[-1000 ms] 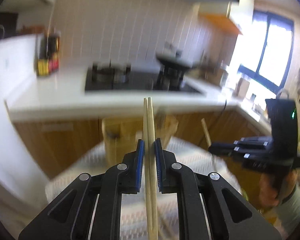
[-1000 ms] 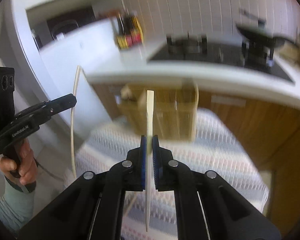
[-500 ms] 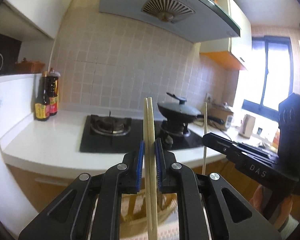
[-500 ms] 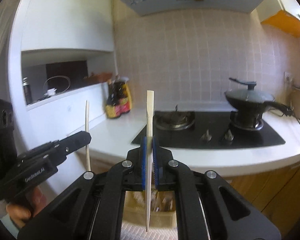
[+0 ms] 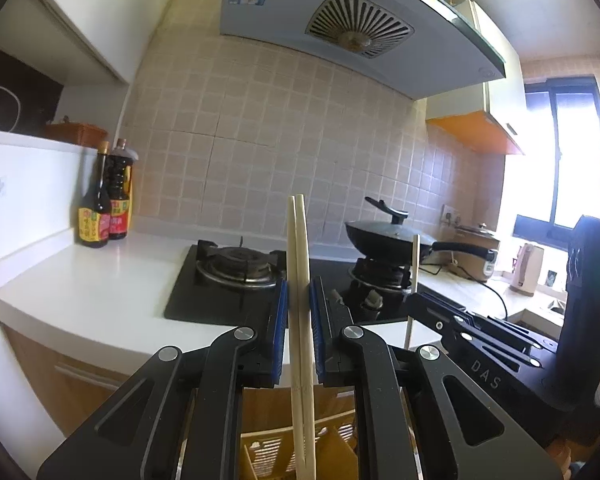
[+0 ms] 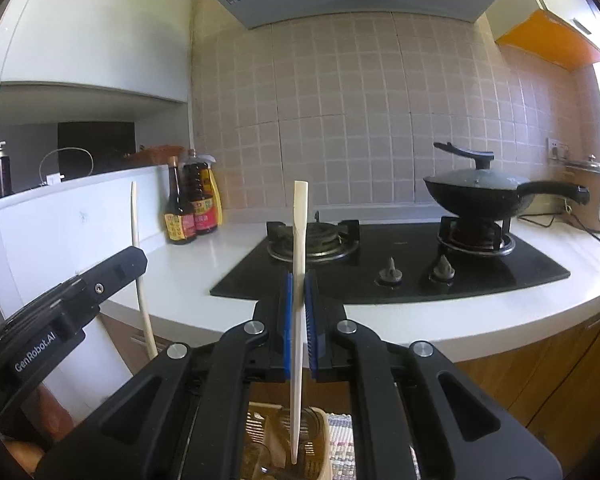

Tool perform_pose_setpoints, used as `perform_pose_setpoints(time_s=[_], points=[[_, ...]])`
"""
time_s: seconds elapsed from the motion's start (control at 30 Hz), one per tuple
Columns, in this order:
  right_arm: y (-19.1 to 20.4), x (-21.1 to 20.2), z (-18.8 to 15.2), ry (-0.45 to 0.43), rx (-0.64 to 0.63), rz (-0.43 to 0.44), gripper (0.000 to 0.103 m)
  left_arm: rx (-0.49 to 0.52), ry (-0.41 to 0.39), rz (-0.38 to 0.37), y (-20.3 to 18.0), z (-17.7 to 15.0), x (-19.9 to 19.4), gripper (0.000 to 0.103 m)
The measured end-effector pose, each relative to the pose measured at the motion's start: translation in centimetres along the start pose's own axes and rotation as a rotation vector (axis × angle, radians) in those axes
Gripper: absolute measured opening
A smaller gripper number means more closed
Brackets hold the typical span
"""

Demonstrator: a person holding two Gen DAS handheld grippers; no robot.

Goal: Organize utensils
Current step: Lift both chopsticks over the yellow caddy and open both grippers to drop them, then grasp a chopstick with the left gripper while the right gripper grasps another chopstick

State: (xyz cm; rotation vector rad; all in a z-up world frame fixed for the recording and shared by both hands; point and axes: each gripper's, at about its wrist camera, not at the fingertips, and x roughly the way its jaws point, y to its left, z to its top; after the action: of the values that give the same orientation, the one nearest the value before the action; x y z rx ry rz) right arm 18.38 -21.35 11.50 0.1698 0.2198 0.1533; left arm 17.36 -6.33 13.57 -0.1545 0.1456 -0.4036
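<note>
My left gripper [image 5: 299, 284] is shut on a pair of pale wooden chopsticks [image 5: 299, 280], held upright with their lower ends above a wooden utensil holder [image 5: 296, 454]. My right gripper [image 6: 299, 280] is shut on a single flat pale chopstick [image 6: 299, 264], also upright, its lower tip over the slatted utensil holder [image 6: 284, 446]. The right gripper [image 5: 414, 304] shows at the right of the left wrist view with its stick [image 5: 413, 280]. The left gripper [image 6: 140, 258] shows at the left of the right wrist view with its chopsticks [image 6: 139, 264].
A white counter [image 5: 88, 288] carries a black gas hob [image 5: 236, 276], a lidded black wok [image 6: 480, 194] and sauce bottles [image 5: 106, 204]. A rice cooker [image 6: 594, 196] and a kettle [image 5: 528, 268] stand at the right. A striped cloth [image 6: 344, 444] lies under the holder.
Both grippers have tilted upward from the holder and striped cloth toward the counter and tiled wall, still holding their chopsticks. The holder has dropped to the bottom edge of both views.
</note>
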Motion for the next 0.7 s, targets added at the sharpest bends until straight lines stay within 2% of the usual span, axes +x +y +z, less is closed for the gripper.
perform_pose_setpoints(time_s=[0.13,0.27,0.4,0.47,0.6,0.67,0.7], points=[[0.2,-0.4,-1.0,-0.007,-0.015,-0.004,0.004,0.013,0.016,0.009,0.1,-1.4,0.4,0.010],[0.4,-0.9,-1.7,-0.002,-0.010,-0.021,0.005,0.013,0.031,-0.006,0.4,-2.3,0.3,0.011],[0.3,-1.6,-2.3,0.027,-0.001,0.001,0.005,-0.006,0.059,-0.032,0.8,-2.5,-0.1,0.011],[0.4,-2.2,-2.6,0.045,-0.003,0.010,0.005,0.007,0.058,-0.026,0.6,-2.5,-0.9,0.016],[0.6,-4.3,-2.9,0.074,-0.006,0.031,0.005,0.033,0.078,-0.037,0.2,-2.0,-2.8,0.019],[0.6,-5.6,-2.8,0.097,0.014,0.063,0.007,0.035,0.099,-0.054,0.2,-1.3,-4.4,0.031],[0.6,-6.3,-2.7,0.108,0.023,0.078,0.008,0.035,0.105,-0.061,0.2,-1.0,-5.0,0.034]])
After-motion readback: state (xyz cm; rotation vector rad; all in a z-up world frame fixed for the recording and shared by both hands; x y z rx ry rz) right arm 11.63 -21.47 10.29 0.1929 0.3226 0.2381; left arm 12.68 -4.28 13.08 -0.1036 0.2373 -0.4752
